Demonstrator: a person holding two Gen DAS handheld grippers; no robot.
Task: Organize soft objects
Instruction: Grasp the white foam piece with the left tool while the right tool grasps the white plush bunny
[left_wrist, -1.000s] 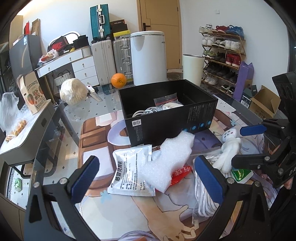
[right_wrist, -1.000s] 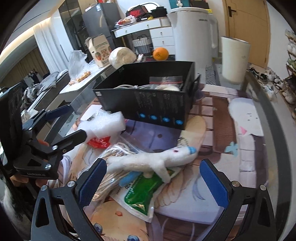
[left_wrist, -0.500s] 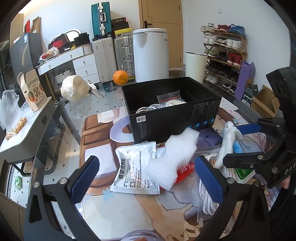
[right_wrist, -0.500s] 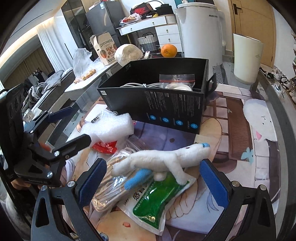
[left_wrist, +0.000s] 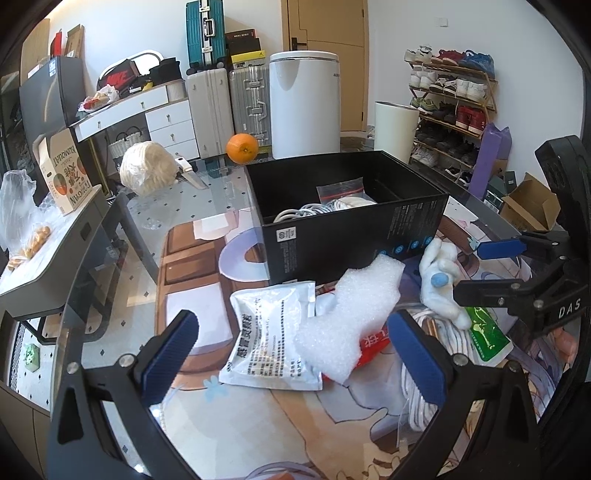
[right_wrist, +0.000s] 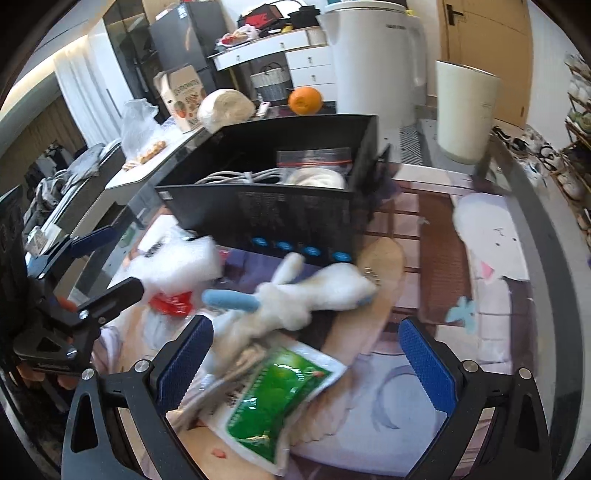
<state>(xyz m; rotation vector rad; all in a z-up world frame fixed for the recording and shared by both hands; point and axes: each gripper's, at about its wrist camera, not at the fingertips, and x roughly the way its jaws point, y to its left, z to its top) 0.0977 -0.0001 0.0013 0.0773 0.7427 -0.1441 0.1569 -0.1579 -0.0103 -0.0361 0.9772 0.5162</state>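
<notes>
A white plush toy with blue tips (right_wrist: 306, 295) lies on the printed mat in front of the black box (right_wrist: 280, 210); it also shows in the left wrist view (left_wrist: 441, 280). My right gripper (right_wrist: 306, 354) is open just short of the toy, over a green pouch (right_wrist: 277, 391). My left gripper (left_wrist: 291, 350) is open and empty above a white pouch (left_wrist: 269, 339) and a white foam piece (left_wrist: 351, 317). The black box (left_wrist: 351, 229) holds cables and a zip bag.
A red packet (left_wrist: 373, 343) and a bagged cable coil (left_wrist: 439, 354) lie under the foam and toy. An orange (left_wrist: 242, 147) and a wrapped white bundle (left_wrist: 147, 173) sit on the glass table beyond the box. The table edge (right_wrist: 554, 258) runs along the right.
The right gripper has moved forward toward the plush toy and the box. The toy has shifted and turned on the mat. The left gripper has moved slightly closer to the pouch and foam.
</notes>
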